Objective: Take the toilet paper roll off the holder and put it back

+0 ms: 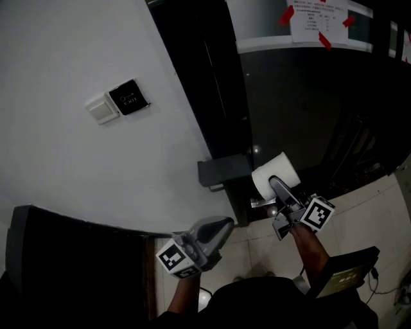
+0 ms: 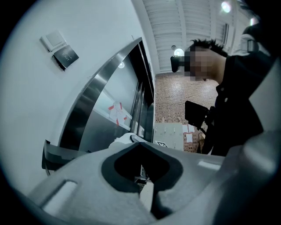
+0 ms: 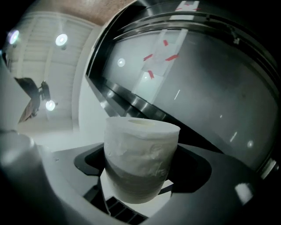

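The white toilet paper roll [image 1: 275, 173] is held in the air just right of the grey wall holder [image 1: 222, 171], apart from it. My right gripper [image 1: 277, 187] is shut on the roll, its jaws pressing on either side of it. In the right gripper view the roll [image 3: 141, 154] stands upright between the jaws of the right gripper [image 3: 140, 178], its cardboard core showing at the top. My left gripper [image 1: 220, 228] hangs lower and to the left, shut with nothing in it. In the left gripper view the left gripper [image 2: 142, 170] points toward the roll [image 2: 124, 140] and the holder [image 2: 53, 153].
A white wall carries a switch plate [image 1: 120, 101] at upper left. A dark glass panel [image 1: 302, 109] rises behind the holder, with a taped notice [image 1: 319, 19] on top. A dark device [image 1: 347, 275] sits low at the right over a tiled floor [image 1: 379, 215].
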Tool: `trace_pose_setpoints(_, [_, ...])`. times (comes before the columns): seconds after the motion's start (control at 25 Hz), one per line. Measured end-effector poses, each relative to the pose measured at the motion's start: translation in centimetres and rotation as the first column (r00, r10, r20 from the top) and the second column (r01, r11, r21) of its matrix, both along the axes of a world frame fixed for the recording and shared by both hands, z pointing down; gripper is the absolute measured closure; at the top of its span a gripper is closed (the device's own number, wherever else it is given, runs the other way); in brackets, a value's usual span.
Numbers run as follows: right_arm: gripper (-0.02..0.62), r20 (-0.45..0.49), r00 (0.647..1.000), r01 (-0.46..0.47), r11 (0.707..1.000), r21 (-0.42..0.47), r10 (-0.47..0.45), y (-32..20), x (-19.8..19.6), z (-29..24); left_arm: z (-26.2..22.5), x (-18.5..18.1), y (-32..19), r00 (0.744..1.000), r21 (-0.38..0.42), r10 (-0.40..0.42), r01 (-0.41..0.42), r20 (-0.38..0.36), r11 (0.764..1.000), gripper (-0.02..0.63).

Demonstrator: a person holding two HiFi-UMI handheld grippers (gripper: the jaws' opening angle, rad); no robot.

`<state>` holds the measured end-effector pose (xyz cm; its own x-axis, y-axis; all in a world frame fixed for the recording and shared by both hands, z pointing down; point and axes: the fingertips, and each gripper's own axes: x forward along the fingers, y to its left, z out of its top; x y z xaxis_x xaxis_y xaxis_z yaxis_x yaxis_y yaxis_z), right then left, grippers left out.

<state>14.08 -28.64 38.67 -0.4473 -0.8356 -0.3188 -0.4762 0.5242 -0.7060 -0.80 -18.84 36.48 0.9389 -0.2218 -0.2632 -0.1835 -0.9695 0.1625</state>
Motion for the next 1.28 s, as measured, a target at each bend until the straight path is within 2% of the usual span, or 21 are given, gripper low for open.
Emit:
trace_pose_setpoints(0.08, [0.149,0.131,0.991,0.001,0.999,-0.034,0.003,-0.9,1.0,1.1,0.6,-0.1,-0.1,1.000,-0.015,-0.010,0.010,0.007,1.000,0.609])
trace_pose_setpoints(0.2, [0.149,0.323,0.945,-0.007,0.994,-0.107,0.041,-2.5,2.9,3.7,0.9,-0.6,-0.2,1.000,-0.025,-0.029,0.029,0.006,0.999,0.609])
trace_pose_setpoints(0.32, [0.149,0.421,0.901,-0.027,0.982,-0.189,0.106,-3.8,4.3,6.8,1.4,-1.2,-0.3,0.999,-0.038,-0.046,0.046,0.008,0.998,0.609])
trace_pose_setpoints(0.6, [0.149,0.388,0.909,-0.038,0.957,-0.287,0.153,-5.9,3.4,11.0,2.4,-2.9,-0.6,0.995,-0.059,-0.093,0.094,0.027,0.994,0.609])
trace_pose_setpoints(0.72, [0.149,0.384,0.908,-0.041,0.949,-0.314,0.167,-6.7,2.8,12.4,2.4,-3.8,-0.2,0.994,-0.069,-0.107,0.108,0.013,0.992,0.609])
trace_pose_setpoints(0.92, [0.149,0.388,0.902,-0.046,0.936,-0.350,0.190,-7.8,1.3,13.8,2.8,-6.1,0.3,0.985,-0.070,-0.167,0.170,0.043,0.983,0.609])
trace_pose_setpoints(1.28, [0.149,0.412,0.898,0.010,0.930,-0.366,0.152,-7.9,-3.4,14.7,2.6,-8.3,1.9,0.979,-0.077,-0.197,0.201,0.054,0.977,0.609])
